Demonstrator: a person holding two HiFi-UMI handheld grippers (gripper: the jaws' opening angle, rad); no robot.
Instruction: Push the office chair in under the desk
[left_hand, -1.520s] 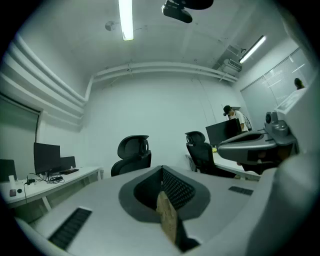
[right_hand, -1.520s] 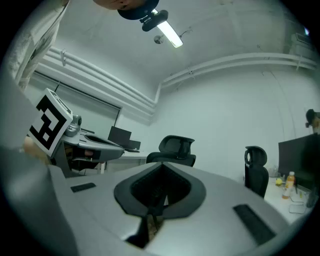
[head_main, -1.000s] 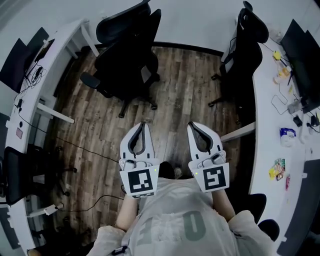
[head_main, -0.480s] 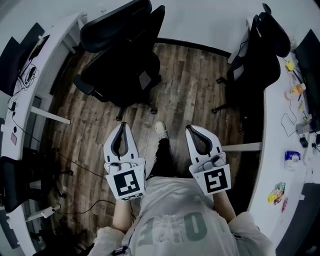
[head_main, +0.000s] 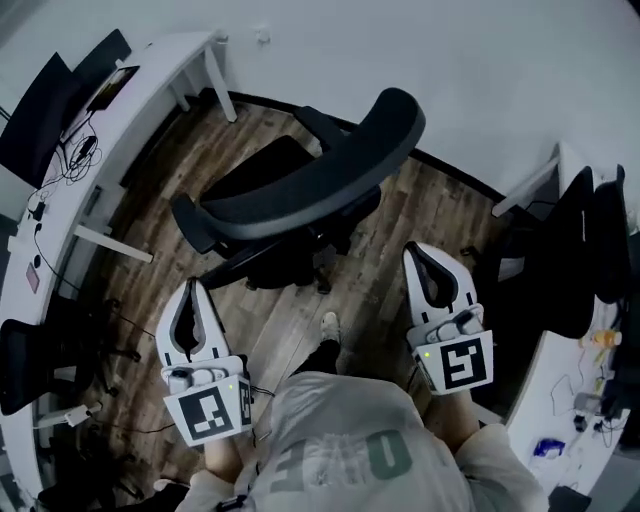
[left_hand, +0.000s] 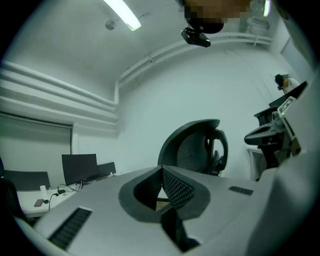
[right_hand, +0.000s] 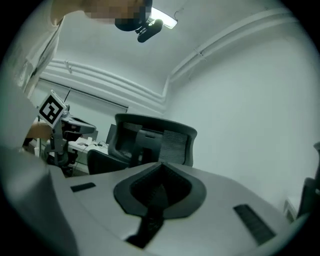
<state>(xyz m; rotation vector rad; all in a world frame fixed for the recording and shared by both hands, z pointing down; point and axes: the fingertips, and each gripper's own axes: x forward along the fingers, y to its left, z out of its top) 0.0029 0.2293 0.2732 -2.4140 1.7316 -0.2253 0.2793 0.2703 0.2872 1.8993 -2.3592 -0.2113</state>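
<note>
My left tool (head_main: 191, 285) and right tool (head_main: 426, 249) are both closed tight, gripping nothing. Office chair (head_main: 300, 185) stands on the wood floor (head_main: 400, 215) ahead, apart from the counter (head_main: 150, 62).

Lighting is dim and cool, with a blue-grey cast. A long white ceiling strip light (left_hand: 120, 15) glares in the left gripper view. Fisheye bending is strong, with black corners in both gripper views. The black mesh-backed office chair (head_main: 320, 170) reads almost featureless against the brown plank floor (head_main: 420, 215); shadows there are soft.
</note>
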